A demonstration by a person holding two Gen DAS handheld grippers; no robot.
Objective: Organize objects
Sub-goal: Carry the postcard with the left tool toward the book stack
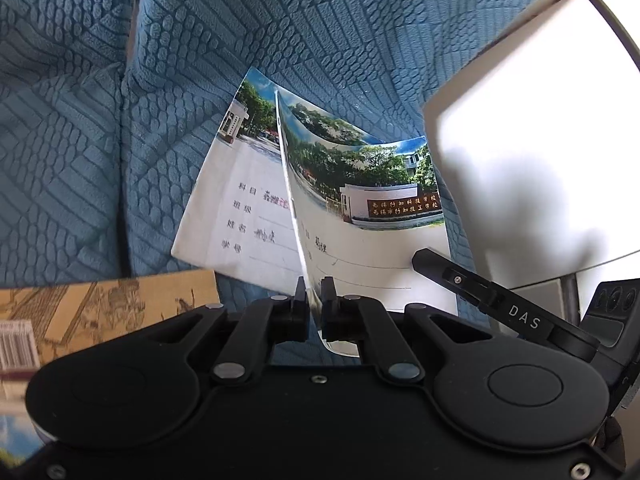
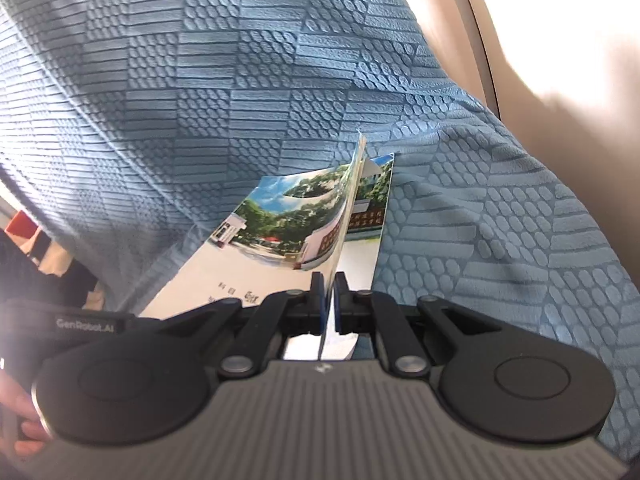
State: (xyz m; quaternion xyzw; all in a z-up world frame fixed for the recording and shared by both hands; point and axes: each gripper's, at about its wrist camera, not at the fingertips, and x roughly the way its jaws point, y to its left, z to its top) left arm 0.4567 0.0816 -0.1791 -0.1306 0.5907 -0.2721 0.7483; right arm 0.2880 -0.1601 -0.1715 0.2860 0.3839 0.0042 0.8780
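Note:
A thin exercise book with a school-gate photo on its cover is lifted and bent above the blue sofa cover. My left gripper is shut on its near edge. In the right wrist view my right gripper is shut on another edge of the same exercise book. One finger of the right gripper reaches that book's right side in the left wrist view. A second, matching exercise book lies flat on the cover underneath, and part of this second book shows behind the raised one.
A tan book with an old-style drawing and a barcode lies at lower left on the textured blue sofa cover. A white boxy surface stands close on the right. A beige panel borders the sofa. A hand shows at lower left.

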